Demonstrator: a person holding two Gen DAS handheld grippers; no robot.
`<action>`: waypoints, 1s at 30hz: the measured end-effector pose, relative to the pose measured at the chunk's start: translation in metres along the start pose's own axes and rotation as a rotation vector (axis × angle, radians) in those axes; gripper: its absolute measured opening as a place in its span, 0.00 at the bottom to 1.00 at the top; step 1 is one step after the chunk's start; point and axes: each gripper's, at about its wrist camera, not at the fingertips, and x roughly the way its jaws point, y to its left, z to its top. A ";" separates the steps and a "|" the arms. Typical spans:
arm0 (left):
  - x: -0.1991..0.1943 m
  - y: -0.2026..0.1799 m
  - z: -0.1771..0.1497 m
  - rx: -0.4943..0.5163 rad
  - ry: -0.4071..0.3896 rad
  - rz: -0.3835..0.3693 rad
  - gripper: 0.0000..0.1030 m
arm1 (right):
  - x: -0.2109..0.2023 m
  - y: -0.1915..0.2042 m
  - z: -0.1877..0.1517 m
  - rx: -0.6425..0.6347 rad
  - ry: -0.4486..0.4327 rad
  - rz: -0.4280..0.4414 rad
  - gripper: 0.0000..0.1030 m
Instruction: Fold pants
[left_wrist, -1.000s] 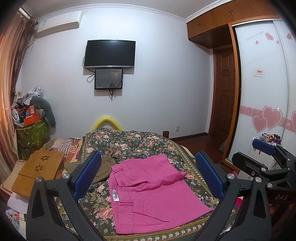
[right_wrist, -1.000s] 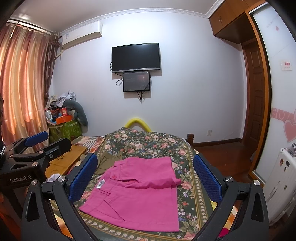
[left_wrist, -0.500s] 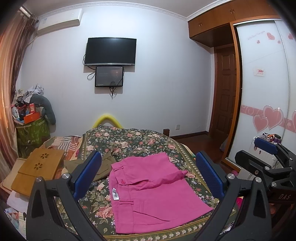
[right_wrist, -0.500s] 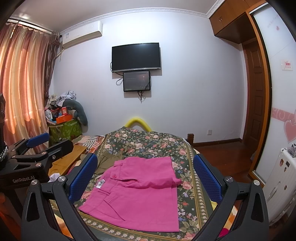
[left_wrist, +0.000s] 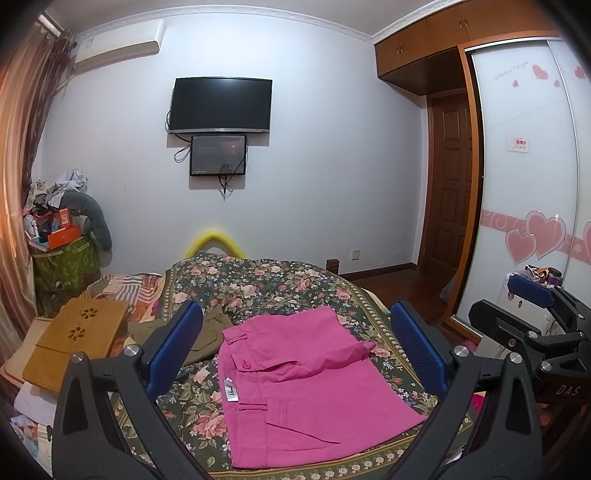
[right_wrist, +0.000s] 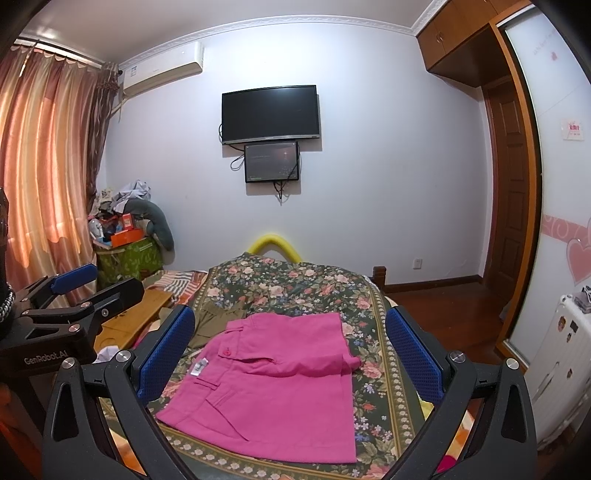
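Pink pants (left_wrist: 306, 384) lie on bed (left_wrist: 258, 280), already folded into a flat compact stack w/ olive cloth (left_wrist: 207, 332) just beside, so task looks ~done; L gripper (left_wrist: 295, 354) & R gripper (right_wrist: 291, 354) both wide open, empty, above pants.

The black left gripper with blue-padded fingers (left_wrist: 295, 350) and the matching black right gripper with blue pads (right_wrist: 290, 350) hover side by side at about the same height, both pointing forward with jaws spread wide and holding nothing.
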 end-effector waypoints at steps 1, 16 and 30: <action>-0.001 -0.001 0.000 0.001 -0.001 0.000 1.00 | 0.000 0.000 0.000 0.000 -0.001 -0.001 1.00; 0.031 0.003 -0.007 0.021 0.059 0.013 1.00 | 0.019 -0.010 -0.001 0.007 0.038 -0.023 1.00; 0.174 0.051 -0.060 0.032 0.411 0.083 1.00 | 0.121 -0.062 -0.051 -0.021 0.325 -0.083 1.00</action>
